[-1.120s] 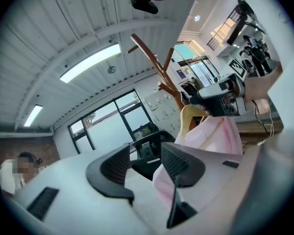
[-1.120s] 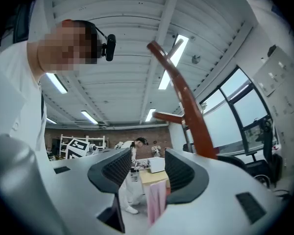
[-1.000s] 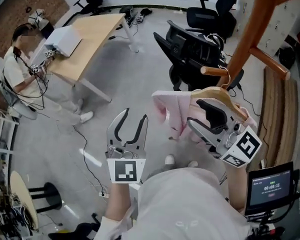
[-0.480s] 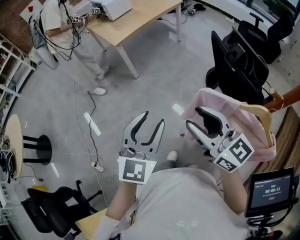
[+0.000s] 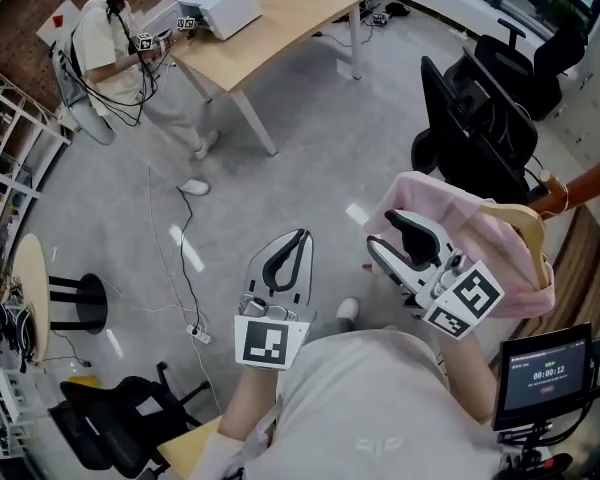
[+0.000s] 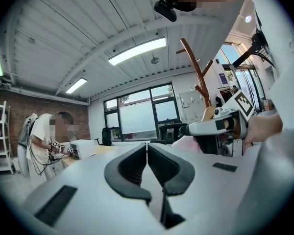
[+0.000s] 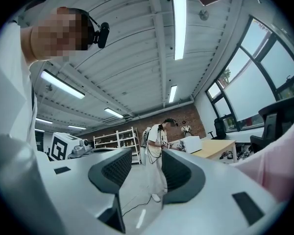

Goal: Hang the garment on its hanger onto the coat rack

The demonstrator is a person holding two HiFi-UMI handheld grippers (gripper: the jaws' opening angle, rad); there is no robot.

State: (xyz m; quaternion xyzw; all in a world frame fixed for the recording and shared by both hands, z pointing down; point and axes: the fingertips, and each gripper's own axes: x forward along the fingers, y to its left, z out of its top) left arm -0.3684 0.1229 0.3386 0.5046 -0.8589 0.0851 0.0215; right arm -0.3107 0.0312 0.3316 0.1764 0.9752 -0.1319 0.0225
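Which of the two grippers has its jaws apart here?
The right gripper, beside the pink garment: jaws apart and empty. The left gripper differs: its jaws are closing, tips meeting, nothing between them.

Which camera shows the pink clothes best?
The head view. There the pink garment shows nearly whole, draped over its wooden hanger beside the right gripper. The left gripper view catches only a small pink patch behind that gripper; the right gripper view shows a blurry pink edge.
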